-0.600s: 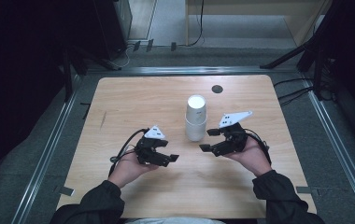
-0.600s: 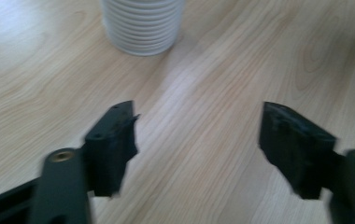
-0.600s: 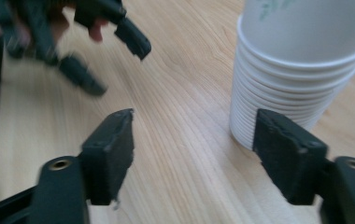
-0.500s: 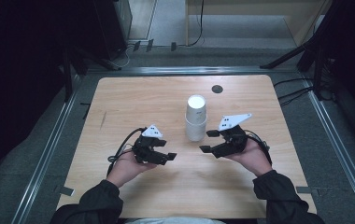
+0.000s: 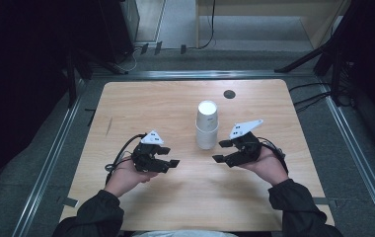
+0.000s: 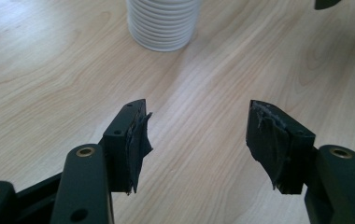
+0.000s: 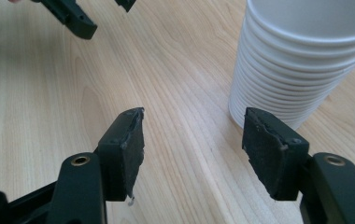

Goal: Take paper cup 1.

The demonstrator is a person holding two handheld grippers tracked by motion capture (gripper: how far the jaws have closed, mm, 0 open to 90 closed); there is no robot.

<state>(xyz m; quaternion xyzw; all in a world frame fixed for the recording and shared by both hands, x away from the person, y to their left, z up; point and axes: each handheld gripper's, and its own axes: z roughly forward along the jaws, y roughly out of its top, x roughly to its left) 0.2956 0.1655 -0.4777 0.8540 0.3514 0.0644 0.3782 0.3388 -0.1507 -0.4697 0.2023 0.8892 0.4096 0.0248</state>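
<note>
A: What did the surface and room look like?
B: A light wooden desk (image 5: 141,106) with a dark round grommet (image 5: 229,94) near its far edge, grey floor and metal rails around it.

A: And the things on it?
B: A stack of white paper cups (image 5: 207,124) stood upright mid-desk, nothing blocking it.

A: The hands?
B: The left gripper (image 5: 172,157) hovered well left of the stack, the right gripper (image 5: 221,151) just beside its base; both pointed inward, jaws spread and empty.

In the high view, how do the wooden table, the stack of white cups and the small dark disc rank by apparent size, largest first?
1. Wooden table, by far the largest.
2. Stack of white cups, upright near the table's middle.
3. Small dark disc, lying flat beyond the cups. It lies farther from the camera, yet looks clearly smallest.
</note>
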